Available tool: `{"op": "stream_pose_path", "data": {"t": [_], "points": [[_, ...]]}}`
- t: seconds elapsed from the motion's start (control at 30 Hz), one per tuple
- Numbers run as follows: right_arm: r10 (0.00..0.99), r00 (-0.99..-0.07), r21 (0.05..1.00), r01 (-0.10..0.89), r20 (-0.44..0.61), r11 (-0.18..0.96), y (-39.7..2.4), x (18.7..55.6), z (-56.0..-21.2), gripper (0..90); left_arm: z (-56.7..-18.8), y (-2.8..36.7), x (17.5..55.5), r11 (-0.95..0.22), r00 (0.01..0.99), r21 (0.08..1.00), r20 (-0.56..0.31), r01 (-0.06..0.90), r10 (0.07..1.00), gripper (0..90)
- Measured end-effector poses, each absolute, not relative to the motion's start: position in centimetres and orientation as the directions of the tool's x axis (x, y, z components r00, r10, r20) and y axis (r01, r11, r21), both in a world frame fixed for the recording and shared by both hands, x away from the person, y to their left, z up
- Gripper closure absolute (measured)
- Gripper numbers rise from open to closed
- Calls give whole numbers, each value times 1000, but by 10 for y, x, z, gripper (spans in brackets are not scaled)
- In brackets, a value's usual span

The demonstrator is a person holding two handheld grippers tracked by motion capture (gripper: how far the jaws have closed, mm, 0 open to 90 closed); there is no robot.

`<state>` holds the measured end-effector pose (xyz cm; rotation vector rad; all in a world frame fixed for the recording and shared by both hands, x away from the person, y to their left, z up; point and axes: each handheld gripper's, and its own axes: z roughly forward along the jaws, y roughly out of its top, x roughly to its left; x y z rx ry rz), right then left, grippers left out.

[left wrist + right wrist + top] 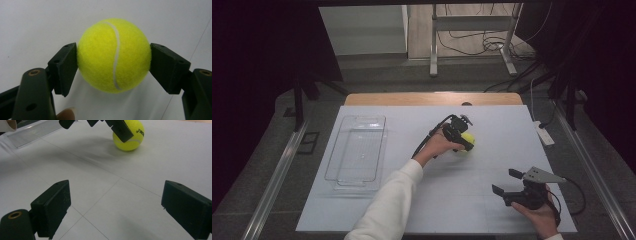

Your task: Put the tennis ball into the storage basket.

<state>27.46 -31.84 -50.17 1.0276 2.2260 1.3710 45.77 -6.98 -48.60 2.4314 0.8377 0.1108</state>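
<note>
A yellow tennis ball (469, 138) (113, 55) rests on the white table sheet (472, 165) near its middle. My left gripper (465, 142) (113, 65) reaches in from the left and is shut on the ball, one black pad pressed against each side. In the right gripper view the ball (128, 137) sits on the sheet at the top, with a left-gripper pad (122, 129) against it. My right gripper (506, 181) (117, 207) is held low near the front right of the table, open, with bare sheet between its pads.
A clear plastic tray (382, 150) (32, 132) lies empty on the left part of the sheet. A white power strip (543, 133) lies off the table's right edge. Dark curtains and metal stands surround the table.
</note>
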Motion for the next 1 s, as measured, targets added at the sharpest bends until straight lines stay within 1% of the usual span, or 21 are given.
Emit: {"op": "stream_pose_path", "data": {"t": [0.2, 0.5, 0.77, 1.0], "points": [[725, -683, 871, 406, 88, 277, -319, 275, -502, 91, -485, -69, 457, -658, 807, 531, -90, 534, 583, 276], [726, -682, 872, 406, 88, 275, -319, 275, -501, 92, -478, -65, 454, -648, 812, 554, -91, 523, 577, 277], [727, -681, 872, 405, 89, 274, -319, 274, -501, 93, -471, -54, 447, -623, 811, 590, -97, 513, 577, 277], [727, -681, 871, 405, 85, 277, -318, 275, -502, 93, -467, -44, 443, -615, 814, 605, -97, 505, 573, 277]]}}
